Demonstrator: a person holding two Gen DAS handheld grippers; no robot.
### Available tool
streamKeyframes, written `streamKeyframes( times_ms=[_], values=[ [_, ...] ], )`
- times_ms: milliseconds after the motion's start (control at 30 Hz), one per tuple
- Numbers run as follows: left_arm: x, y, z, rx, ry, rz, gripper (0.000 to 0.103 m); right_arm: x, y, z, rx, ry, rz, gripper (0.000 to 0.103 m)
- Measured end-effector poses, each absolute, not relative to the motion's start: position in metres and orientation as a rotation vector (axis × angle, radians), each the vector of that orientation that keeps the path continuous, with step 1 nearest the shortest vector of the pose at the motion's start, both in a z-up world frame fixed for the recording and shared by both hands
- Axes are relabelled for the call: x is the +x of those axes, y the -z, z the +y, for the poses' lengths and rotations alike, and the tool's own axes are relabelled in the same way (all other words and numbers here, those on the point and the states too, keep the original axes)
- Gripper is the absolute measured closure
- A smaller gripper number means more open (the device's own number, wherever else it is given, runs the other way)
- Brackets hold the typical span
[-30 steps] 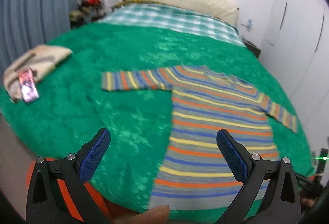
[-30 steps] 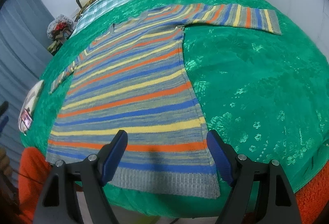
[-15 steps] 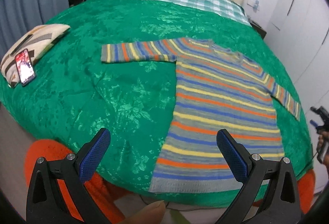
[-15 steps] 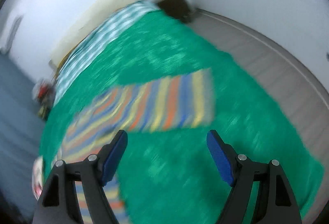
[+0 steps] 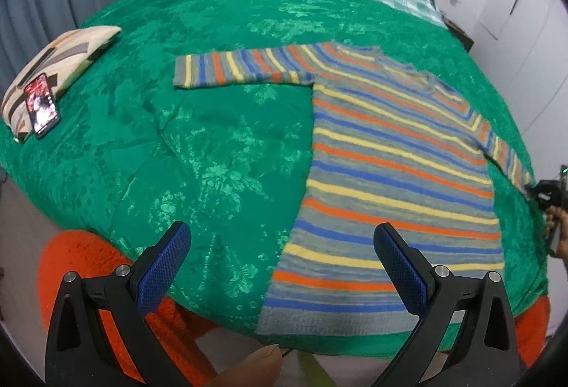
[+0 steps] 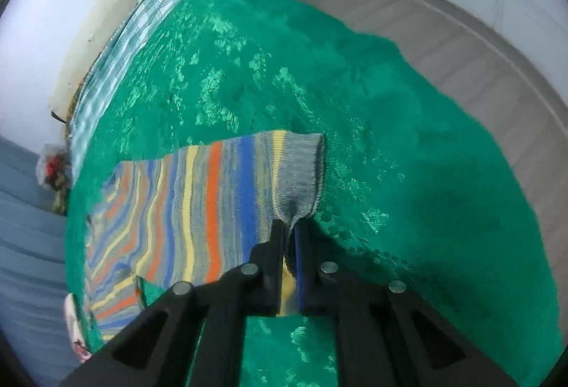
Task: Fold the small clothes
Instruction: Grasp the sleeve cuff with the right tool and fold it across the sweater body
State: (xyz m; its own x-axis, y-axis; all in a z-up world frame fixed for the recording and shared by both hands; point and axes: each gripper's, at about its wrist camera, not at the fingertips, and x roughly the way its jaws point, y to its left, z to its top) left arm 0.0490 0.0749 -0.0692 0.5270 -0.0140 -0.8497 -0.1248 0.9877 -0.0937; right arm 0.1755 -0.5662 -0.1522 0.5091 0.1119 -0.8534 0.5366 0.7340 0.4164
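Striped knit sweater (image 5: 397, 153) spread flat, front up, on the green bedspread (image 5: 213, 145) of the bed — body at 3 o'clock in the left wrist view, hem at the near edge, one sleeve stretched out toward 10 o'clock. Other sleeve running off toward 3 o'clock, its grey cuff (image 6: 301, 174) pinched in the right hand-held gripper (image 6: 291, 231) — jaws clamped tight on the cuff's near corner, fabric bunched between the pads. Same gripper just visible at the far right edge of the left view, at the sleeve end. Left hand-held gripper (image 5: 280, 259) wide apart, nothing between the pads, hovering above the near bed edge by the hem's left corner, no contact.

Progress: early. Laid out and smoothed, no fold made yet. First sleeve grasped only — likely next: carry it across the body. Left to do: both sleeves in, then body folded over, probably in halves.

Phone (image 5: 41, 105) resting on a patterned cushion (image 5: 60, 60) at 9 o'clock, well apart from the sweater. Orange rug (image 5: 88, 266) below the bed edge.
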Motion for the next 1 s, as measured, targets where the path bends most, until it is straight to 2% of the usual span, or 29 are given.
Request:
streamKeyframes(
  times_ms=[133,267,467,500,600,767,800,833,867,900,1000],
  values=[
    [0.047,0.081,0.078,-0.142,-0.077,1.018,0.000,0.187,0.092,-0.527,0.482,0.358,0.983,0.098],
    [0.051,0.092,0.078,-0.110,-0.104,1.020,0.000,0.227,0.024,-0.436,0.353,0.111,0.890,0.098],
    [0.046,0.095,0.094,-0.141,-0.121,0.997,0.000,0.297,0.016,-0.300,0.415,-0.374,0.886,0.097],
    [0.045,0.096,0.097,-0.144,-0.129,0.998,0.000,0.304,0.023,-0.284,0.423,-0.436,0.894,0.090],
    [0.044,0.103,0.106,-0.153,-0.151,1.017,0.000,0.330,0.060,-0.256,0.506,-0.505,0.977,0.020],
    [0.041,0.109,0.118,-0.170,-0.188,1.014,0.000,0.331,0.070,-0.290,0.532,-0.403,0.953,0.029],
    [0.042,0.110,0.119,-0.176,-0.187,1.015,0.000,0.329,0.073,-0.300,0.512,-0.350,0.976,0.035],
    [0.043,0.111,0.120,-0.184,-0.186,1.015,0.000,0.325,0.076,-0.302,0.495,-0.321,0.997,0.046],
    [0.045,0.112,0.119,-0.187,-0.184,1.015,0.000,0.323,0.082,-0.308,0.469,-0.299,1.025,0.051],
    [0.046,0.112,0.119,-0.187,-0.181,1.015,0.000,0.323,0.089,-0.310,0.452,-0.293,1.052,0.055],
    [0.048,0.114,0.112,-0.168,-0.173,1.019,0.000,0.319,0.131,-0.308,0.336,-0.282,1.200,0.058]
  ],
)
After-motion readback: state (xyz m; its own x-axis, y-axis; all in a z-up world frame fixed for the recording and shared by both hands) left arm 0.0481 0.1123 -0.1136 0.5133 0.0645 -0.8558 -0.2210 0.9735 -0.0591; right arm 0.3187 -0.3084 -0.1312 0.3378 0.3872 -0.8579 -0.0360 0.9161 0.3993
